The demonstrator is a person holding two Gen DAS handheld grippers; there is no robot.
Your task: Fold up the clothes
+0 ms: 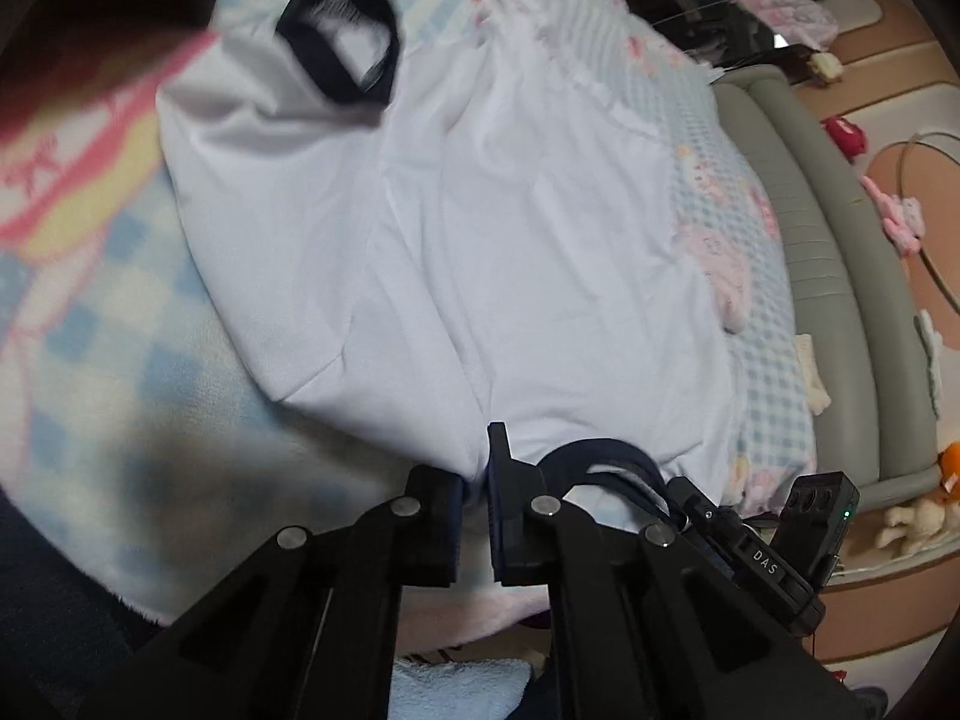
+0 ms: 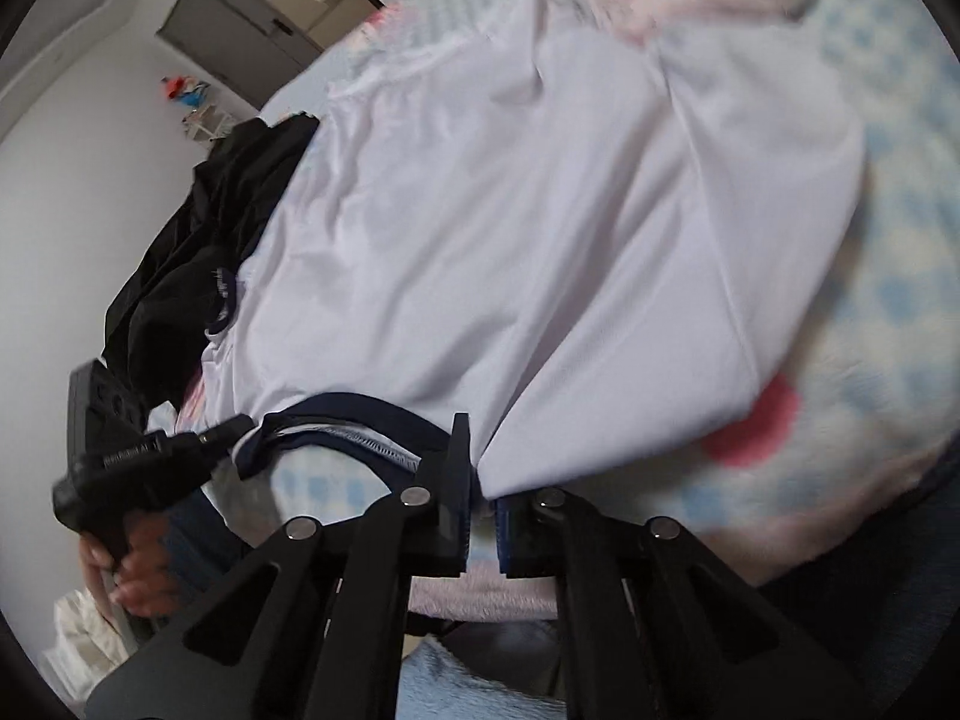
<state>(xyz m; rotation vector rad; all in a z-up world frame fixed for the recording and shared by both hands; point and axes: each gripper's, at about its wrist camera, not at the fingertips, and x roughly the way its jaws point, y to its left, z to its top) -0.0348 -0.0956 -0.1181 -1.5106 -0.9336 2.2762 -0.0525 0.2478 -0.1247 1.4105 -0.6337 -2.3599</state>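
Observation:
A white T-shirt (image 1: pixel 480 240) with navy trim lies spread over a blue-checked blanket (image 1: pixel 120 330) on a bed. Its navy collar (image 1: pixel 600 468) sits at the near edge, and a navy sleeve cuff (image 1: pixel 342 42) curls up at the far end. My left gripper (image 1: pixel 477 480) is shut on the white cloth just left of the collar. In the right wrist view the same shirt (image 2: pixel 510 240) fills the frame. My right gripper (image 2: pixel 480 480) is shut on its shoulder, right of the collar (image 2: pixel 360 414). A hand (image 2: pixel 120 564) holds the other gripper's handle at the left.
A heap of black clothes (image 2: pixel 198 252) lies on the bed beside the shirt. A grey padded bed edge (image 1: pixel 810 210) runs along the right, with soft toys (image 1: pixel 912 516) on the floor beyond. A light blue towel (image 1: pixel 462 684) lies under my fingers.

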